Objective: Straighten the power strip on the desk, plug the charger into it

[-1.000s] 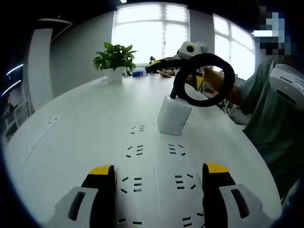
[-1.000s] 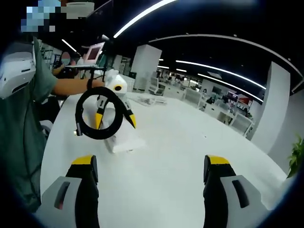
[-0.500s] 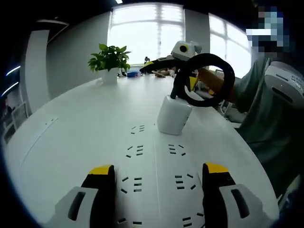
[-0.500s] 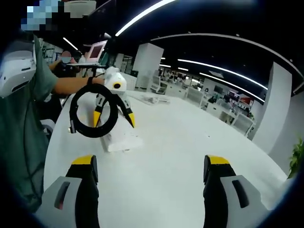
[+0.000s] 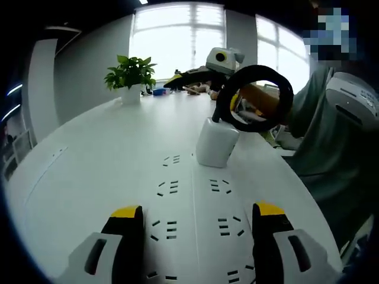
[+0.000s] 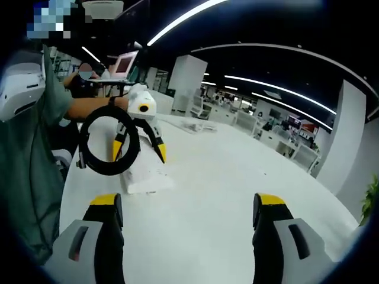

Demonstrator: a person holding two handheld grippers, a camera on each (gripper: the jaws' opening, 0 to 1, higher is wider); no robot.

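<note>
The left tool has its jaws wide apart with nothing between them, poised low over the near end of the power strip, whose socket rows run away from it across the white desk. The right tool is likewise spread and empty, over bare desk and well back from the work.

Further along the strip the white charger stands upright on a socket. Whether its prongs are fully home I cannot tell. Its black cable coil rears up from its top. A third tool, held on a person's arm, hangs just above with its jaws splayed. In the right gripper view one yellow tip shows inside the coil's ring.

That is the main risk, as I judge it. If that tip is truly through the loop, lifting away would drag the coil and lever the charger out of its socket or tip it sideways.

A second risk is that the strip lies loose. A nudge from the left tool to square it could slide it towards the desk's near edge or rock a half-seated charger free. The stiff coil adds top weight.
</note>
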